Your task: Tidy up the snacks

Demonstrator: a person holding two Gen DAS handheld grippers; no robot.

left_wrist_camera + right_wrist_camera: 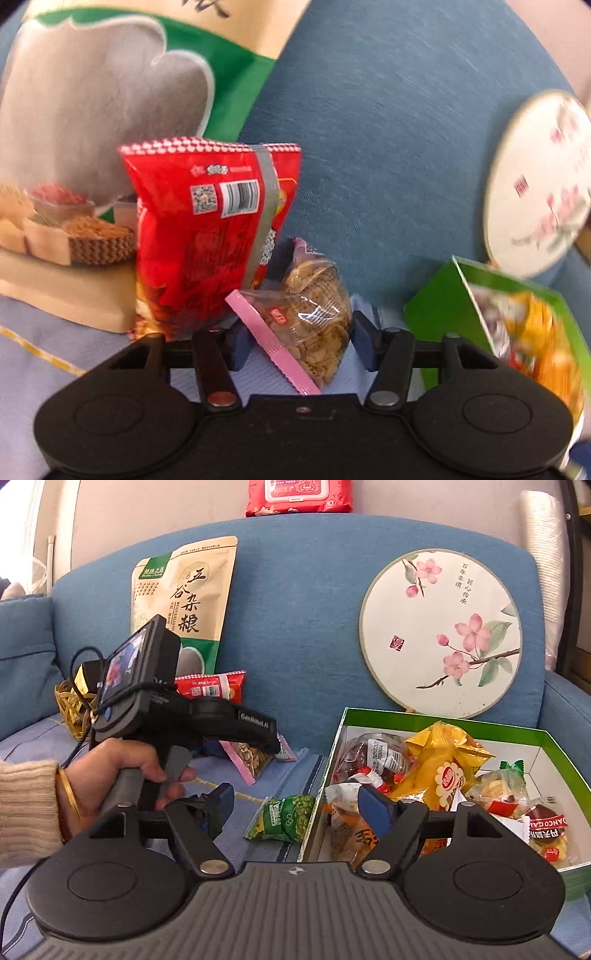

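A clear seed packet with a pink edge [314,325] lies on the sofa seat between the fingers of my open left gripper [301,339]; the pads stand on either side without pressing it. It also shows in the right wrist view [251,757]. A red snack bag [210,236] stands just behind it, leaning on a big grain pouch [96,129]. My right gripper [299,808] is open and empty, hovering above a green pea packet [288,818] beside the green box [439,723], which holds several snacks.
A round painted fan [441,631] leans on the blue sofa back [303,620]. A red wipes pack [299,496] sits on top of the sofa. A blue cushion [22,657] and a coil of cord [70,705] lie at the left.
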